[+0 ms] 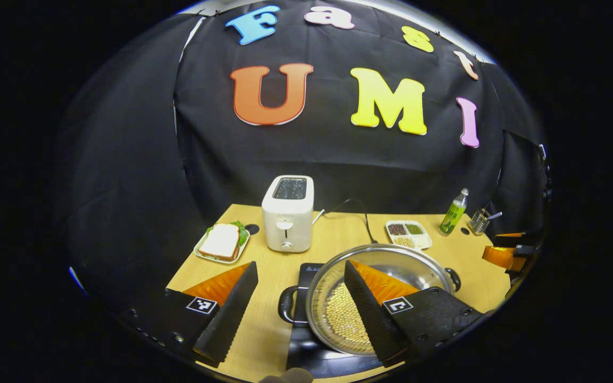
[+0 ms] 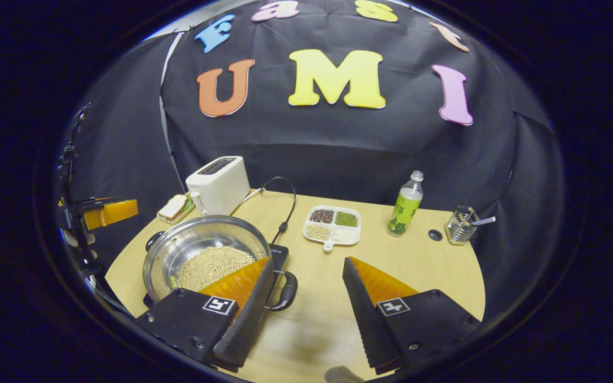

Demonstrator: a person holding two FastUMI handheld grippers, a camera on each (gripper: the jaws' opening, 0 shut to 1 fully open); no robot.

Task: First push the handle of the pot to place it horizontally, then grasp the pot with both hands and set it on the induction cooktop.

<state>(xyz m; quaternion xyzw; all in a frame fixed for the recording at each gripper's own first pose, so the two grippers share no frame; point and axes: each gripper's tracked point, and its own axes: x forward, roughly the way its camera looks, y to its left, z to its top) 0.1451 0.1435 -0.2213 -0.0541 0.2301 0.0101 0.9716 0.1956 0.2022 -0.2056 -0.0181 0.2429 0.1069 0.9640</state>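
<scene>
A steel pot with black side handles holds pale beans and rests on the black induction cooktop. Its handles lie roughly level, left and right. My left gripper is open; the pot's near handle sits between its fingers without touching either, and one finger overlaps the pot. In the right gripper view the pot is at the left on the cooktop. My right gripper is open, with the pot's other handle just beside its left finger. Each gripper shows at the edge of the other's view.
A white toaster and a sandwich plate stand at the back left. A divided dish of grains, a green bottle and a metal utensil holder line the back right. A black cable runs behind the cooktop.
</scene>
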